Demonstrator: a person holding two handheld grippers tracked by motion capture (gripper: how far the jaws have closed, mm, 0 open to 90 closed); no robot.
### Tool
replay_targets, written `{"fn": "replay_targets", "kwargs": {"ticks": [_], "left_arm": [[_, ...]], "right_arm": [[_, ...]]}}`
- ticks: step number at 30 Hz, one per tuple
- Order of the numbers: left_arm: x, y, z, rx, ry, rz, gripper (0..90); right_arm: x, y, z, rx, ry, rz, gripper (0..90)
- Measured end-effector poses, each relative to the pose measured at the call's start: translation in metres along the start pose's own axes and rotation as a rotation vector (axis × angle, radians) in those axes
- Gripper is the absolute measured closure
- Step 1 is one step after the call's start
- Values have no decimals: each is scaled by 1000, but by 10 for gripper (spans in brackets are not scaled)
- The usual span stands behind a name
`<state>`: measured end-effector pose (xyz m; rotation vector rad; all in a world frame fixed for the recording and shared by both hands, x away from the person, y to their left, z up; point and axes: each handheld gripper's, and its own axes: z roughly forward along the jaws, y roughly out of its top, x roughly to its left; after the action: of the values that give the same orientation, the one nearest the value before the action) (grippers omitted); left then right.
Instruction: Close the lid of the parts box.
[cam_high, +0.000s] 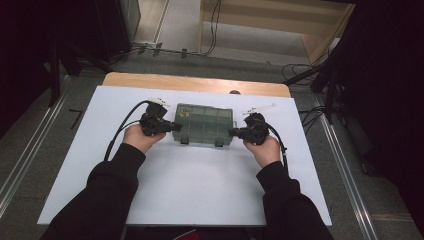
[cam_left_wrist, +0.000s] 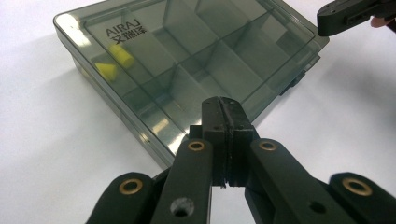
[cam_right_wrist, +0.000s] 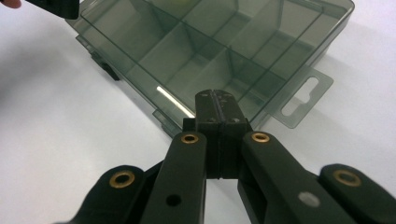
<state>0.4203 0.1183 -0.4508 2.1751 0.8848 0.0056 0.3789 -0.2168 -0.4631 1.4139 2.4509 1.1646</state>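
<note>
Barely started: my left hand-held gripper (cam_high: 175, 128) and right hand-held gripper (cam_high: 233, 132), jaws pinched together on nothing, flank the organizer box (cam_high: 205, 124) (lid still down, latches untouched).

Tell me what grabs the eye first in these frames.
The smoky translucent compartment box lies lid-shut in the middle of the white table, with small yellow pieces in a corner compartment beneath its printed logo. The left gripper and the right gripper flank its two short ends, both with jaws pressed shut and nothing between them.
</note>
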Motion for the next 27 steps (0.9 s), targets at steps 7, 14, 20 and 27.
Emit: {"fn": "replay_targets", "kwargs": {"ticks": [7,14,20,27], "left_arm": [[2,-5,6,8,3,8,898],[1,-6,4,8,-10,8,833],[-6,-14,-9,8,-37,7,732],[-18,-28,-27,-15,-94,0,549]], "right_arm": [[-2,-6,4,-3,-1,14,873],[0,-9,1,-12,26,35,793],[14,-17,-10,-16,47,3,678],[21,-30,-25,-43,86,3,565]]}}
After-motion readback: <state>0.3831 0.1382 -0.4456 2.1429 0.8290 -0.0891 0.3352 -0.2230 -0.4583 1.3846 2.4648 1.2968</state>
